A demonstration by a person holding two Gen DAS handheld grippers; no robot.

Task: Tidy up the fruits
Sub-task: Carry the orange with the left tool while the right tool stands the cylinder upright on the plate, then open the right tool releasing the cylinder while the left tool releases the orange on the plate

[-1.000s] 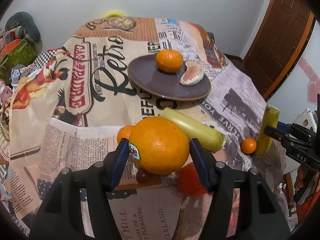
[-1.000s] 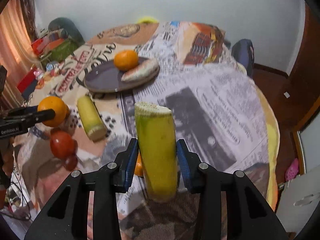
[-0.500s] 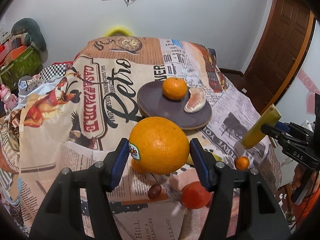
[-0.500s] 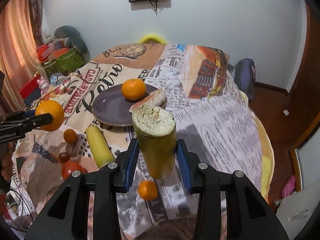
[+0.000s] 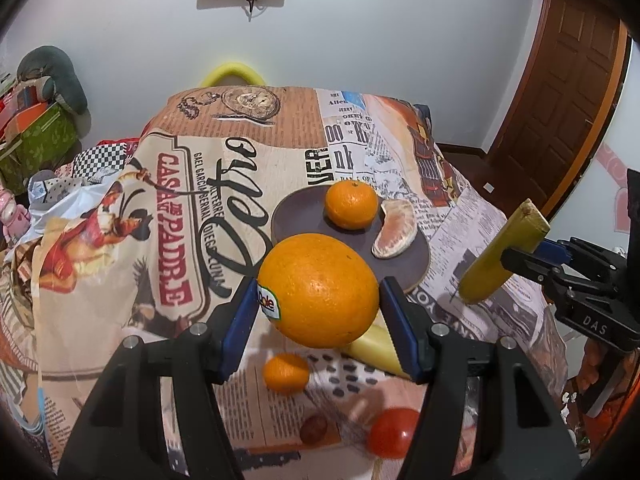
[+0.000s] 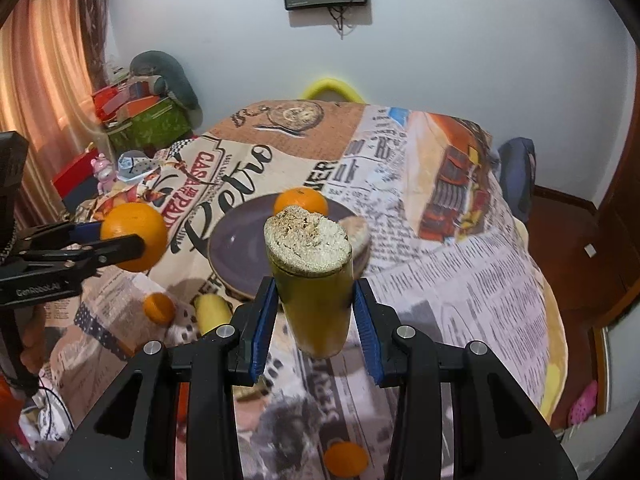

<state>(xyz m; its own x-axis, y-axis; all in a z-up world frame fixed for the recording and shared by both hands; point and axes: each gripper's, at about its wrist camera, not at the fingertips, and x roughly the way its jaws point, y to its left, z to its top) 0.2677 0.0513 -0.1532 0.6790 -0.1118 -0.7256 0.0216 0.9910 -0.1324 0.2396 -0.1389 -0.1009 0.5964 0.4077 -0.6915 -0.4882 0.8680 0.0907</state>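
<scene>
Left gripper [image 5: 318, 300] holds the large orange [image 5: 318, 290] clear of the surface [image 5: 120, 280], blue fingers [image 5: 240, 326] clamped across its widest girth, sticker side toward the left finger; a grip at the equator suits a round fruit that would otherwise roll out. Right gripper [image 6: 314, 312] holds the cut yellow piece [image 6: 310, 276], likely a banana section, with fingers [image 6: 262, 330] closed on its sides and the rough cut end up and toward the camera; in the left wrist view it hangs tilted, well right of the plate. Dark plate [image 5: 296, 216] sits mid-surface, far of both grippers, carrying a mandarin [image 5: 351, 205] and a peeled citrus segment [image 5: 394, 234] just beside it; the near-left part of the plate is bare, so I judge it the collecting place and both held fruits to be bound for it. Loose on the cloth near the grippers: a small mandarin [image 5: 286, 372], a second yellow piece [image 5: 378, 348] partly hidden behind the orange, a red tomato [image 5: 394, 432], a small dark fruit [image 5: 314, 430] (blurred, kind uncertain), and another mandarin [image 6: 346, 460] at the near edge. Risk: the orange may roll against the mandarin once released on the shallow plate.
</scene>
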